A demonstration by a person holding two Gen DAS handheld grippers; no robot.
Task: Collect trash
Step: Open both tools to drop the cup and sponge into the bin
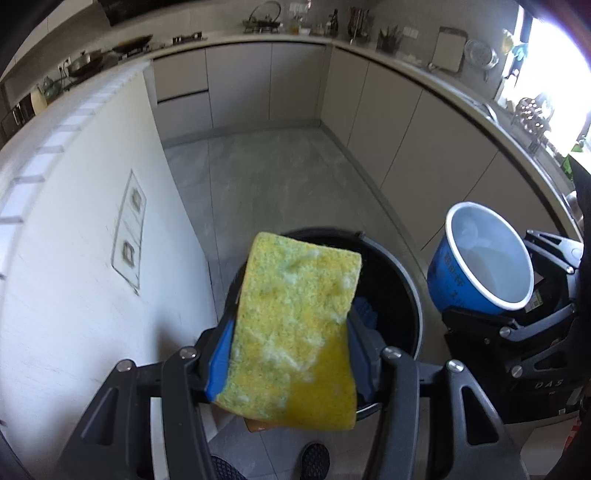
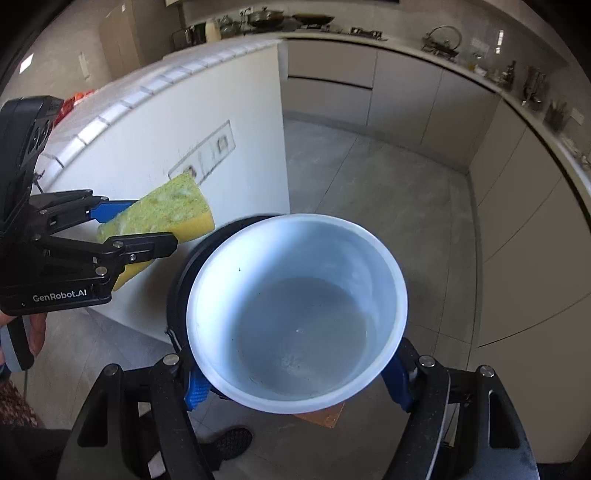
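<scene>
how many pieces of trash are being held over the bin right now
2. A yellow-green sponge is clamped in the left gripper, and a blue paper cup with a white inside is in the right gripper, both above the black round bin. The bin's contents are mostly hidden.

Home kitchen, long countertop (image 1: pixel 436 83) with kettle (image 1: pixel 264 16), wok (image 1: pixel 133 42), what look like bottles, flat-front cabinets (image 1: pixel 240 85) beneath
</scene>
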